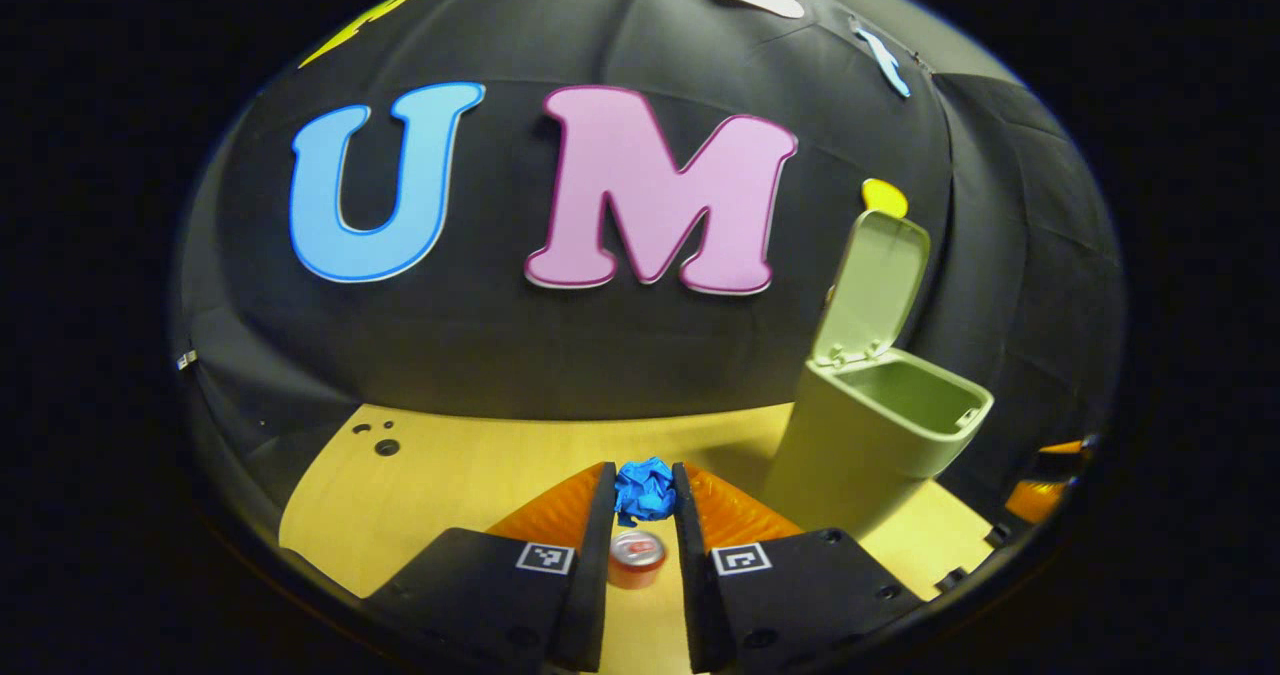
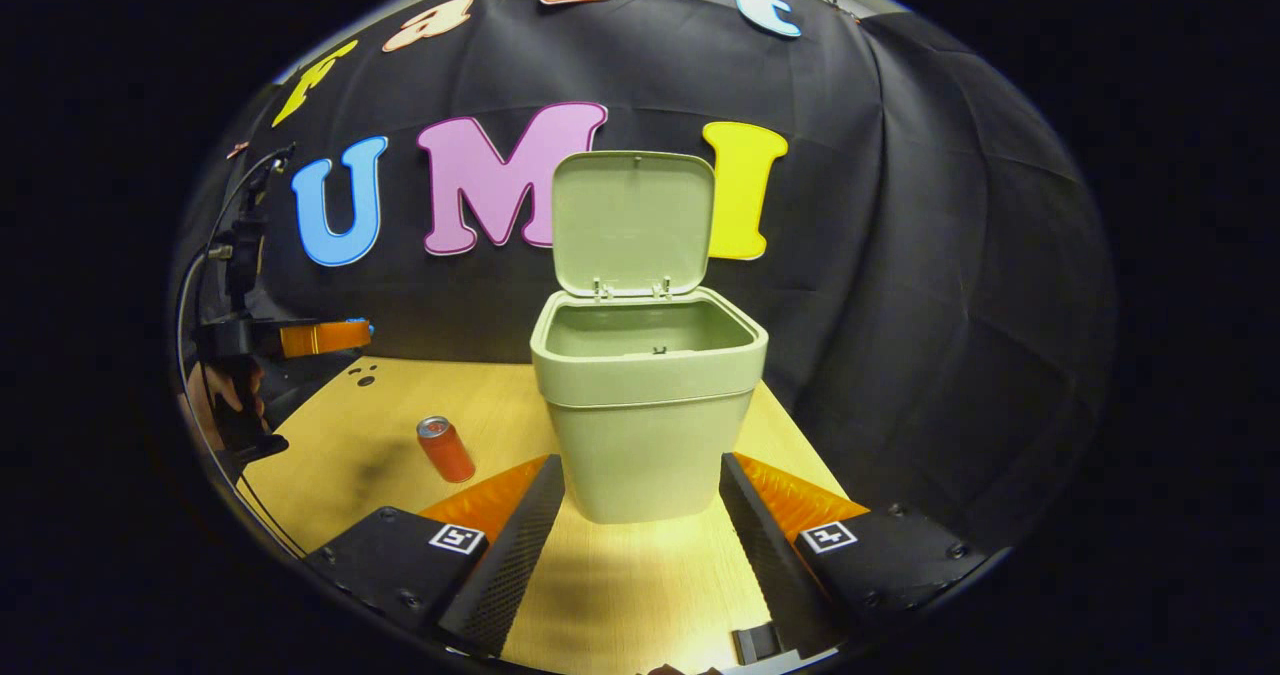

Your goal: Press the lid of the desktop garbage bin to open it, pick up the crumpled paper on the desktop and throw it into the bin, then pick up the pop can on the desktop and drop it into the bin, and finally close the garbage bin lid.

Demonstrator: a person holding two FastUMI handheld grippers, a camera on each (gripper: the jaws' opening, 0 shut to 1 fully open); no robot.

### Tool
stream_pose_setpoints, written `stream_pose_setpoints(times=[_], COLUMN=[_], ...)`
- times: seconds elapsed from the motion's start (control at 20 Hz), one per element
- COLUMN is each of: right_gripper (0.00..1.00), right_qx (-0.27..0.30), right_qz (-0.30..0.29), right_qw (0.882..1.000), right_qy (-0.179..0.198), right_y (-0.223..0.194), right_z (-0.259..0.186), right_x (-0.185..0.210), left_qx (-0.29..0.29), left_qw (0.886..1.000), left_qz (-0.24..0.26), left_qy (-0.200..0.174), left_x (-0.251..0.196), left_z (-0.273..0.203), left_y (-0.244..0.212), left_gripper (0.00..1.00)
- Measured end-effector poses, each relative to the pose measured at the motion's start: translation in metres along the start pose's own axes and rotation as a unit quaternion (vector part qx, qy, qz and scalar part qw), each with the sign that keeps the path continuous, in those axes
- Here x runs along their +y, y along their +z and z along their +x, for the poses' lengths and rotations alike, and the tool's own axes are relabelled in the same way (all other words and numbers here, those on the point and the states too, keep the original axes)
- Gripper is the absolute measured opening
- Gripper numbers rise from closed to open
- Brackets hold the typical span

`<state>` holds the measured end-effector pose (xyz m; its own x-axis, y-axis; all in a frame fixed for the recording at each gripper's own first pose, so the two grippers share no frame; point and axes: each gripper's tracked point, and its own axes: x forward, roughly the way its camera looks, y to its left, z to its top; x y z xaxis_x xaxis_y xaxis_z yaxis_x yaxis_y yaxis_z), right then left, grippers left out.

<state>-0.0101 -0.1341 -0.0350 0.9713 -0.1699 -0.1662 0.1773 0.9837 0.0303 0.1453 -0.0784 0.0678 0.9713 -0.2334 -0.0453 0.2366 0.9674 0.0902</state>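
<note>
Recording booth: black cloth wall (image 2: 900,255)

can (image 2: 446,449) left of bin (image 2: 648,425) (lid up), both on table (image 2: 620,585)

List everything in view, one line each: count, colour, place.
garbage bin: one, pale green, on the table's far right, lid raised
crumpled paper: one, blue, held between the left gripper's fingers
pop can: one, red, standing on the table left of the bin
table: one, light wood
left gripper: shut on the paper, raised above the can
right gripper: open, facing the bin
hand: one, holding the left gripper
</note>
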Motion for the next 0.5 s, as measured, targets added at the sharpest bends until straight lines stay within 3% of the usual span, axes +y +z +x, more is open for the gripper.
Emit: stream_pose_setpoints(times=[0.5], right_gripper=[0.98], right_qx=[0.011], right_qz=[0.013], right_qw=[1.000], right_qy=[-0.003], right_y=[-0.022], right_z=[-0.012], right_x=[-0.053], left_qx=[-0.016], left_qw=[0.991], left_qz=[0.019], left_qy=[-0.130], left_x=[-0.167], left_z=[0.051], left_y=[0.040], left_gripper=[0.36])
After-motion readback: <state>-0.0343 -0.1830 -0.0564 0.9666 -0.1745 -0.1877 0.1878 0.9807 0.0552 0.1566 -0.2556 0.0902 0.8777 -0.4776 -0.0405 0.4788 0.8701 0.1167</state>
